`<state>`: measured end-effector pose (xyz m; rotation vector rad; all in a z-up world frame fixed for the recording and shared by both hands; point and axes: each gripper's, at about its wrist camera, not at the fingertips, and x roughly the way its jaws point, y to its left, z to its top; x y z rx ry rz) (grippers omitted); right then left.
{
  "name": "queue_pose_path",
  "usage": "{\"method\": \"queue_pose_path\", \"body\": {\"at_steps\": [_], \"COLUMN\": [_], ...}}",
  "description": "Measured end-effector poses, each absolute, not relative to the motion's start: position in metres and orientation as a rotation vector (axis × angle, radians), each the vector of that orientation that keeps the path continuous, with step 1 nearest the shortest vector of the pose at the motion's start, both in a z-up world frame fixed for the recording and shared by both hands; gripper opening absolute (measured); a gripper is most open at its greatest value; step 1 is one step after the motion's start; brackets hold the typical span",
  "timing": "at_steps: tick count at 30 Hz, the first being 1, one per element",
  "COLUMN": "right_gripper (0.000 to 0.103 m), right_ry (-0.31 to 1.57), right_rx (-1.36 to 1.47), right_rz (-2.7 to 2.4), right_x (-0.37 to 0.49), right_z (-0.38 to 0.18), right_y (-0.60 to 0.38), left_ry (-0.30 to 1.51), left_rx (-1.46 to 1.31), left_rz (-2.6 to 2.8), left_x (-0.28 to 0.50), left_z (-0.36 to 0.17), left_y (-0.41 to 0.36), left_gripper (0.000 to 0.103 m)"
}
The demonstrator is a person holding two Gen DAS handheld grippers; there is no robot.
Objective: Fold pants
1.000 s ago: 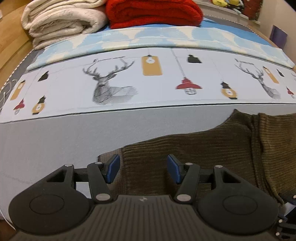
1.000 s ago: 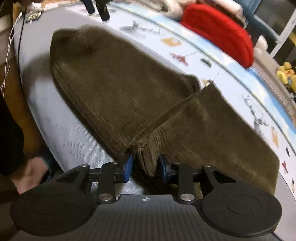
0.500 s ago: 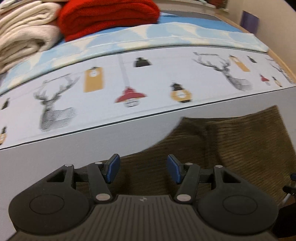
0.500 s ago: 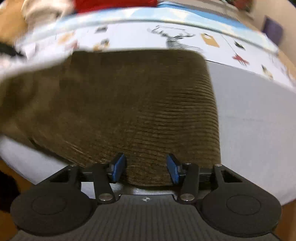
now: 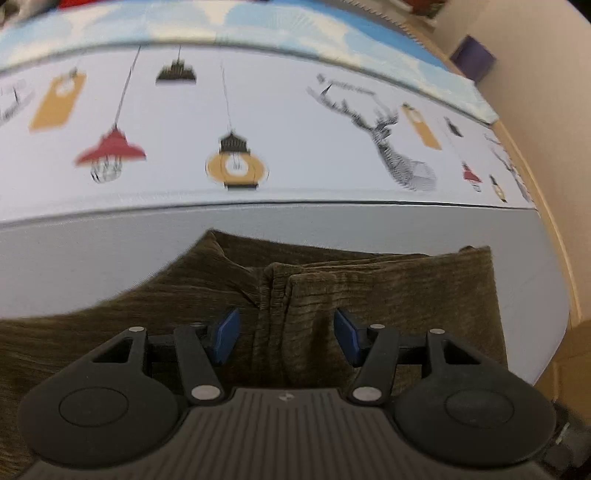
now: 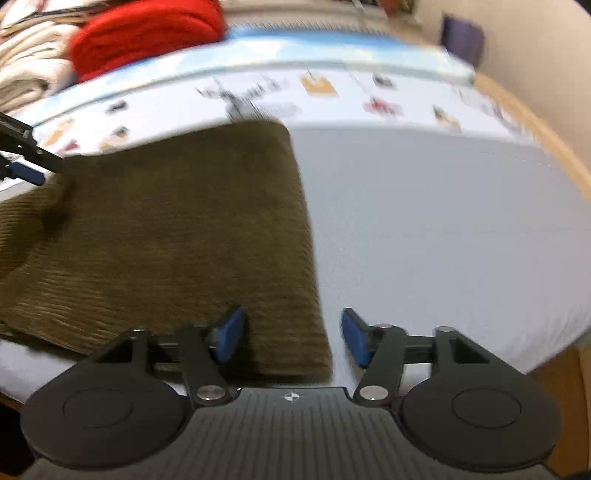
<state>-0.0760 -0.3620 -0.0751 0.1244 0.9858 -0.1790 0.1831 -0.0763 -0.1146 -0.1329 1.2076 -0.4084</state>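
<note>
Both claws gape empty, left claw [image 5: 284, 334] over a raised fold ridge and right claw [image 6: 291, 339] at the right edge of the brown corduroy pants [image 6: 177, 236], lying doubled on the grey bed sheet [image 6: 443, 229]; further folding probably remains.

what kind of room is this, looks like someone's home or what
Most likely a bedroom at home: the pants lie on a bed with a printed sheet of deer and lamps, and folded blankets are stacked at the far end.

Both wrist views look closely across the pants [image 5: 388, 295] [image 6: 177, 229].
</note>
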Motion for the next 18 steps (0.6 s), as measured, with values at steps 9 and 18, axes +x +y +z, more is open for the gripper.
{"method": "queue_pose_path", "body": {"at_steps": [9,18], "right_gripper": [0.073,0.073], "right_ry": [1.021,1.011], "right_rx": [0.271,0.241], "right_rz": [-0.176,-0.172], "right_x": [-0.061,-0.076], "right_z": [-0.087,-0.075], "right_y": [-0.383,-0.370], "left_ry": [1.213,1.139], "left_rx": [-0.073,-0.185], "left_rz": [-0.443,-0.512], "left_x": [0.191,0.176], "left_z": [-0.135,-0.092], "left_y": [-0.099,-0.060], "left_gripper": [0.028,0.020]}}
